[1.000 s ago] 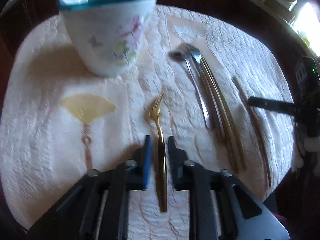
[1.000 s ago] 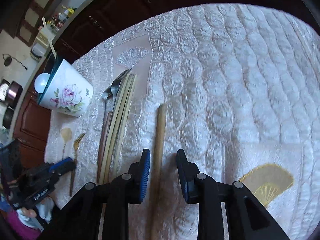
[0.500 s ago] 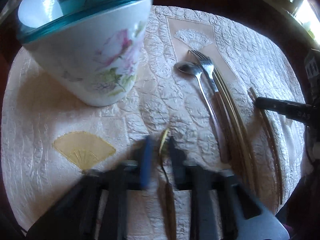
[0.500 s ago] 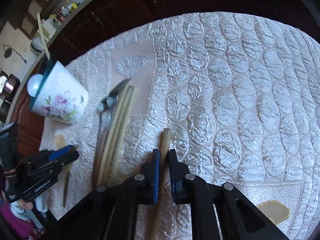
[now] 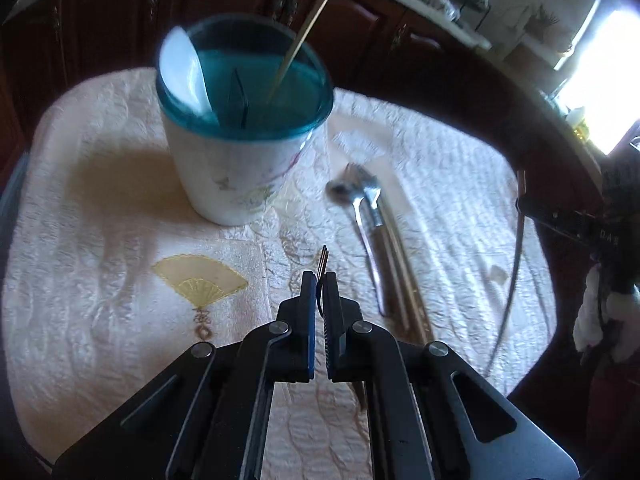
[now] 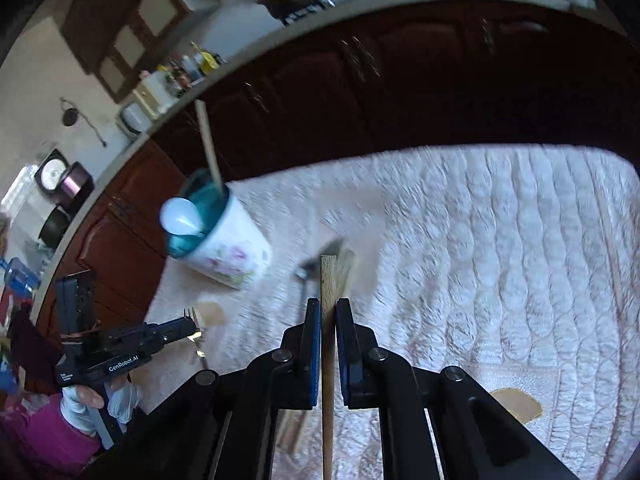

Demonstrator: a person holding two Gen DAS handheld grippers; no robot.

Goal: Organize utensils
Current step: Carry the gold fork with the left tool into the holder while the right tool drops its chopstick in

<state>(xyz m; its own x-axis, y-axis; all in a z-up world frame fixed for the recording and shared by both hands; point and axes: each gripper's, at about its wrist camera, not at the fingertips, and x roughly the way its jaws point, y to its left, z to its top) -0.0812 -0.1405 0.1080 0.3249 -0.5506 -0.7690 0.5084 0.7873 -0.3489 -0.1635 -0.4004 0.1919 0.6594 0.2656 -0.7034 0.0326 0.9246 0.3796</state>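
Gold tines of the fork [image 5: 323, 258] stuck out past the tips of the left gripper [image 5: 319, 294], whose jaws were pressed together on its neck; the fork's long axis ran along the fingers, tines pointing forward toward the far edge of the table [image 5: 100, 208] and handle trailing back beneath the gripper. It was held off the quilted cloth, near the middle of the table and short of the cup [image 5: 240, 136], which stood toward the far left part of the table. The cup already held a white spoon [image 5: 182, 74] leaning against its left rim and a pale stick [image 5: 308, 26] slanting up to the right. Just right of the fork, a spoon [image 5: 362, 232], a second fork [image 5: 372, 196] and a pair of chopsticks [image 5: 400, 264] lay side by side on the cloth, heads toward the far edge, handles toward the near edge. The right gripper [image 6: 328, 314] was clamped on a wooden chopstick [image 6: 328, 280], lifted clear of the cloth; its long axis followed the fingers, the squared end pointing forward toward the far edge and the thin end running back under the gripper. From the right wrist view the cup [image 6: 224, 248] sat ahead and to the left.
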